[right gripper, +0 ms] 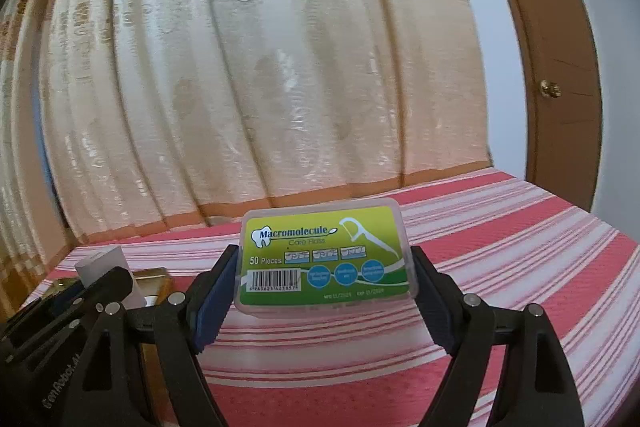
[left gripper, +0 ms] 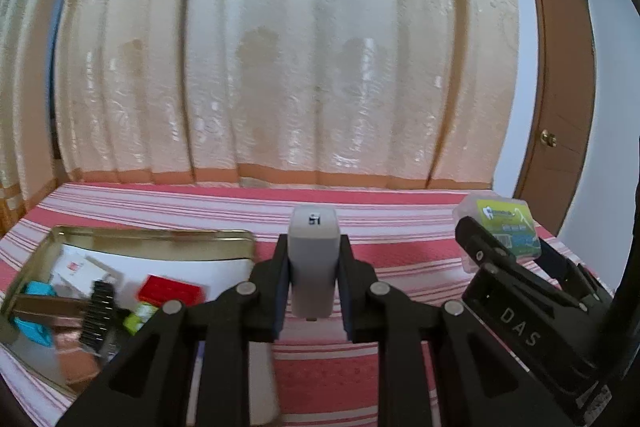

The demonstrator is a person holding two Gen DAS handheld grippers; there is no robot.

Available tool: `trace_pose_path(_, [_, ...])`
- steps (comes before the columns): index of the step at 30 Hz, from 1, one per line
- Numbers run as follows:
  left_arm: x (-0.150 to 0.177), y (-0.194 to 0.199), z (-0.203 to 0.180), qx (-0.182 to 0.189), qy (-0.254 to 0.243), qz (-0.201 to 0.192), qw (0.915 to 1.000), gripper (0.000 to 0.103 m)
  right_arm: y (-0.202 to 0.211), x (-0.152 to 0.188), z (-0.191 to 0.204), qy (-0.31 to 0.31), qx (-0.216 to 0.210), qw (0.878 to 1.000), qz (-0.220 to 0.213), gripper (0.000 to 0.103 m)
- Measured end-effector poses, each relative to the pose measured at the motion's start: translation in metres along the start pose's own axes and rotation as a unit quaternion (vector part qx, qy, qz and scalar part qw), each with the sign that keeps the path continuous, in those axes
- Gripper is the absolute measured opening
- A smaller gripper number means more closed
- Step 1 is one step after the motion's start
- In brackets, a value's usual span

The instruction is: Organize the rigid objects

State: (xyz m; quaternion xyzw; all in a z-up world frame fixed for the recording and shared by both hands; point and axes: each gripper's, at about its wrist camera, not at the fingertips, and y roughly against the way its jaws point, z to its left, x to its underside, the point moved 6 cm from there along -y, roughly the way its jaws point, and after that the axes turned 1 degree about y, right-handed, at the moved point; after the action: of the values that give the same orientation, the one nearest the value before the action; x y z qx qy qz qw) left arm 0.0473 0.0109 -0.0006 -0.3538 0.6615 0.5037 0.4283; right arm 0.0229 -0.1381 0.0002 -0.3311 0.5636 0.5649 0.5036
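Observation:
My left gripper point(left gripper: 313, 263) is shut on a small grey-white block point(left gripper: 313, 259) with a dark logo on top, held above the striped cloth. My right gripper point(right gripper: 325, 267) is shut on a clear floss-pick box point(right gripper: 326, 257) with a green and yellow label, also lifted off the surface. The same box point(left gripper: 502, 231) and right gripper point(left gripper: 508, 259) appear at the right of the left wrist view. The white block point(right gripper: 106, 267) shows at the left of the right wrist view. A gold tin point(left gripper: 132, 239) lies low left, holding a brush, a red box and other small items.
A red and white striped cloth point(right gripper: 500, 267) covers the surface. A cream patterned curtain point(left gripper: 280, 67) hangs behind it. A brown door point(right gripper: 560, 87) with a brass knob stands at the right. The gold tin's rim point(right gripper: 154, 273) peeks out behind the left gripper.

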Motion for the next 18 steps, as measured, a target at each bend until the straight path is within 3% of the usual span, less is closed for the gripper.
trace_pose_path(18, [0.000,0.021,0.111,-0.085,0.028,-0.007,0.9960,0.020,-0.001,0.018,0.115,0.022,-0.078,0.997,0.013,0.083])
